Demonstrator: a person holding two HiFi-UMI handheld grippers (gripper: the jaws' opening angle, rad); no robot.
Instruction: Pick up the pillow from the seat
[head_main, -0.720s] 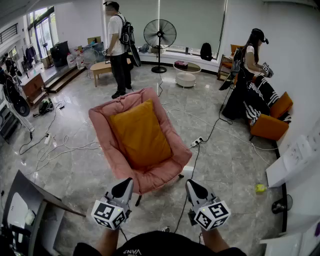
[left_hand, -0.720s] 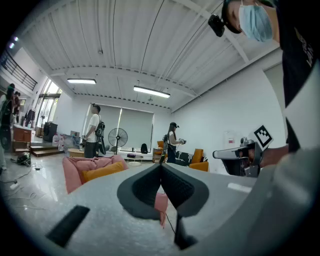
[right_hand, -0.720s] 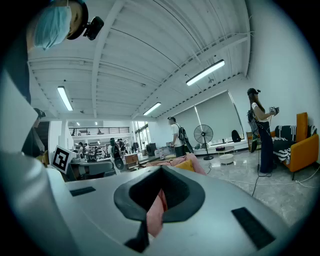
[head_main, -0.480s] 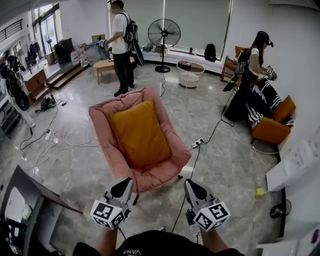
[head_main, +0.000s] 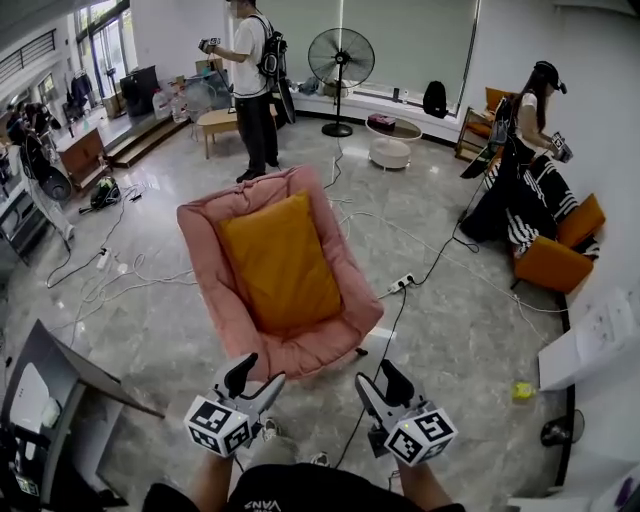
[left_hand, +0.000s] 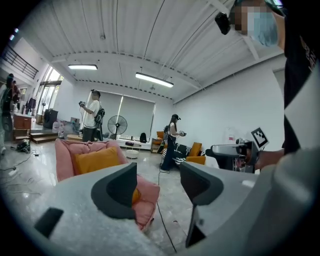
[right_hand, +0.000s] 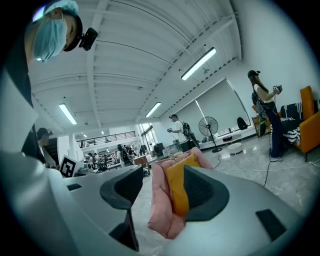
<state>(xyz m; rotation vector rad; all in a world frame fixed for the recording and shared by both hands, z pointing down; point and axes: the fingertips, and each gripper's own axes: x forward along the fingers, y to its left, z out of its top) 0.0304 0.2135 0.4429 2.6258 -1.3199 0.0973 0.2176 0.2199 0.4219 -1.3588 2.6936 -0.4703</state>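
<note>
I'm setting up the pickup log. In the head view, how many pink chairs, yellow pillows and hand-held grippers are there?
pink chair: 1
yellow pillow: 1
grippers: 2 (left gripper, right gripper)
Total: 4

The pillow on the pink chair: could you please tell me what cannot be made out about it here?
Head view: the pillow's underside, hidden against the chair.
Left gripper view: its lower part, behind a finger.
Right gripper view: one side, behind a finger.
</note>
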